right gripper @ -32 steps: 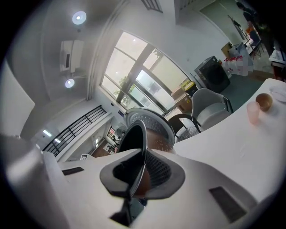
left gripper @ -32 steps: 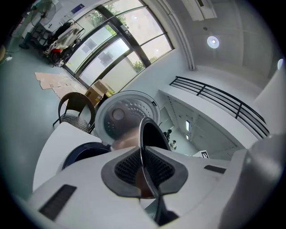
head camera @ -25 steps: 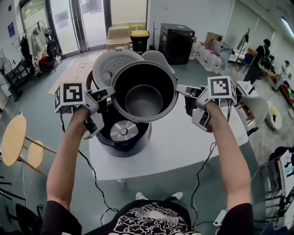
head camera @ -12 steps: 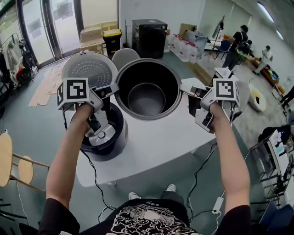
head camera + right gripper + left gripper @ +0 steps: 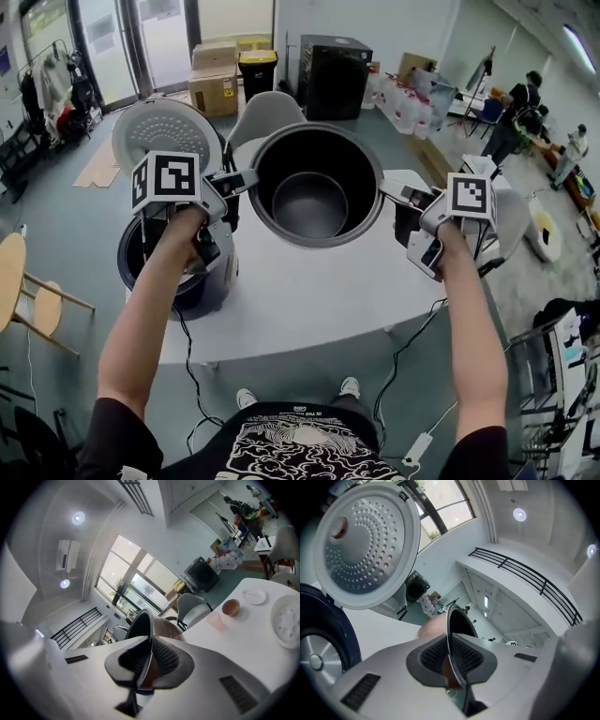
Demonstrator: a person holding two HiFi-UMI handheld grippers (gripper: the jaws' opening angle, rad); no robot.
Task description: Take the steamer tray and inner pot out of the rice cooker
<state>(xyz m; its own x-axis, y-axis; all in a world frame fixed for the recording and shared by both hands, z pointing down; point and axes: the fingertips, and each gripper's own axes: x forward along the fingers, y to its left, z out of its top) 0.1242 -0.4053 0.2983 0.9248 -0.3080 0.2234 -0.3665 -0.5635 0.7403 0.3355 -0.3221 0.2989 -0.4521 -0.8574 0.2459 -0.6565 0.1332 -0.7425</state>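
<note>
The pot (image 5: 314,183) sits at upper centre of the head view, mouth up and empty, held clear of the white table (image 5: 309,300) by its rim on two opposite sides. The left gripper (image 5: 244,178) has the rim's left edge. In its own view the jaws stand narrow, with the thin metal lip running edge-on between the two ribbed pads. The right gripper (image 5: 394,192) has the rim's right edge in the same way, jaws narrow and pads pressed on the lip. Both are clamped on the pot. The cooker (image 5: 150,272) stands at the left of the frame on the table's left end, partly covered by the left forearm. The pot is just to its right and outside it. Its lid (image 5: 167,131) is up, the holed inner face turned toward the camera. In the right gripper view a white holed steamer tray (image 5: 287,620) lies on the table at the right edge. Near it are a small plate (image 5: 255,596), a brown bowl (image 5: 230,607) and a pink cup (image 5: 214,619). A grey chair (image 5: 262,117) stands behind the table.
</note>
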